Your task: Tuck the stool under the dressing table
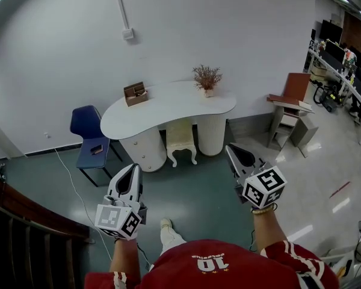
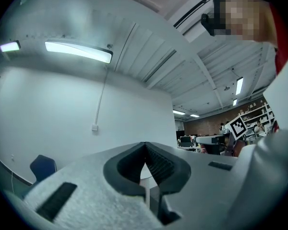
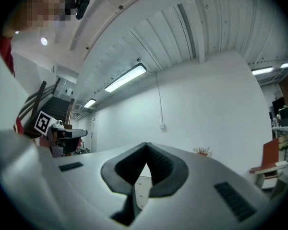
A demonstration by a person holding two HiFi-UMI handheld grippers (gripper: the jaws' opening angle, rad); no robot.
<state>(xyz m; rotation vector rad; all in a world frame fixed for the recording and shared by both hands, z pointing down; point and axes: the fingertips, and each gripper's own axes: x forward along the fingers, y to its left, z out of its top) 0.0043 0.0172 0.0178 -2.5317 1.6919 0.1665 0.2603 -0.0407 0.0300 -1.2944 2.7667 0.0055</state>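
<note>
One curvy-legged cream stool (image 1: 181, 139) sits under kidney-shaped table (image 1: 168, 108).

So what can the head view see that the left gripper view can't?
Only the head view: the stool under the white table, with the plant and the wooden box on top. Only the left gripper view: the black camera on the person's head, and the jaws of the left gripper close up, shut and empty. Both: the blue chair and the white wall.
</note>
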